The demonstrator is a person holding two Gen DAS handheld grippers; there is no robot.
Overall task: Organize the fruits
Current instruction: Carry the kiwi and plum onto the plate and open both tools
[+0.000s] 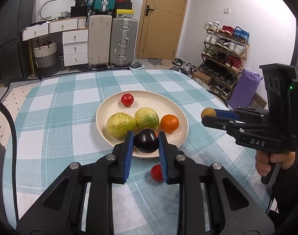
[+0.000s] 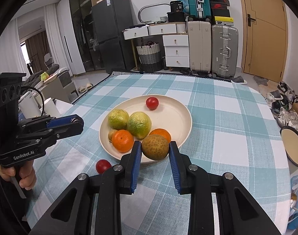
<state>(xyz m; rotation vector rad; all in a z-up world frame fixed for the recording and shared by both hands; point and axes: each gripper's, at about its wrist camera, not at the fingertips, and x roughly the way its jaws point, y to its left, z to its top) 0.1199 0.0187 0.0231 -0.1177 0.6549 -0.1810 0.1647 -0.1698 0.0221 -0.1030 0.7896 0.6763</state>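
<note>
The left gripper (image 1: 146,140) pinches a glossy dark purple plum (image 1: 146,140) over the cream plate's (image 1: 102,115) six-o'clock rim. The right gripper (image 2: 155,146) clamps a rough tan-brown fruit (image 2: 155,146) there too. A red tomato (image 2: 102,166) lies off-plate at seven o'clock.

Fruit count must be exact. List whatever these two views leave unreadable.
- Right wrist view: back orange mostly behind the brown fruit held by the right gripper.
- Right wrist view: small tan fruit half behind the front orange; kind unclear.
- Left wrist view: loose tomato partly covered by a finger of the left gripper.
- Right wrist view: that gripper's dark fruit hidden by its fingers.
</note>
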